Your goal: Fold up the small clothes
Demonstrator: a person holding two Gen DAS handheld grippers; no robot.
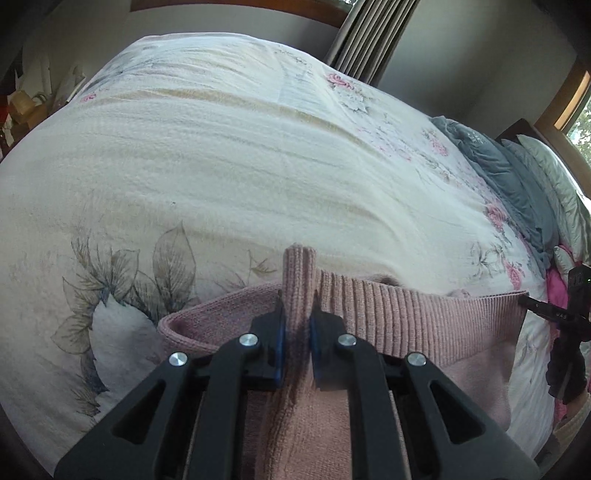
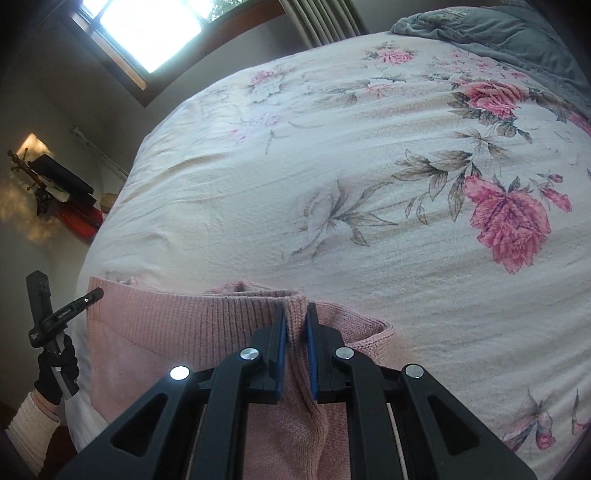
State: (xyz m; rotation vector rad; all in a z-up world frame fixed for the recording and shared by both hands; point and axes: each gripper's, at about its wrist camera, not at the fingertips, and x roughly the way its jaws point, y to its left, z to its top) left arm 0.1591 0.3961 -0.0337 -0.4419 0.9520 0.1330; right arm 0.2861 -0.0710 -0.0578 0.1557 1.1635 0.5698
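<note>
A pink knit sweater (image 1: 417, 317) with a ribbed hem hangs stretched between both grippers over the flowered bed. My left gripper (image 1: 297, 306) is shut on a bunched fold of the ribbed edge, which pokes up past the fingertips. My right gripper (image 2: 295, 317) is shut on the other corner of the same pink sweater (image 2: 177, 332), the knit pinched between its blue pads. The other gripper shows at the edge of each view: the right one (image 1: 546, 306) at the sweater's far corner, the left one (image 2: 66, 314) held by a gloved hand (image 2: 59, 373).
A white floral bedspread (image 2: 332, 184) covers the wide bed ahead. Grey pillows and a grey blanket (image 1: 498, 162) lie at the head end, with a bright pink cloth (image 1: 557, 284) beside them. A window (image 2: 147, 29), curtain (image 1: 369, 37) and cluttered shelf (image 2: 62, 192) lie beyond.
</note>
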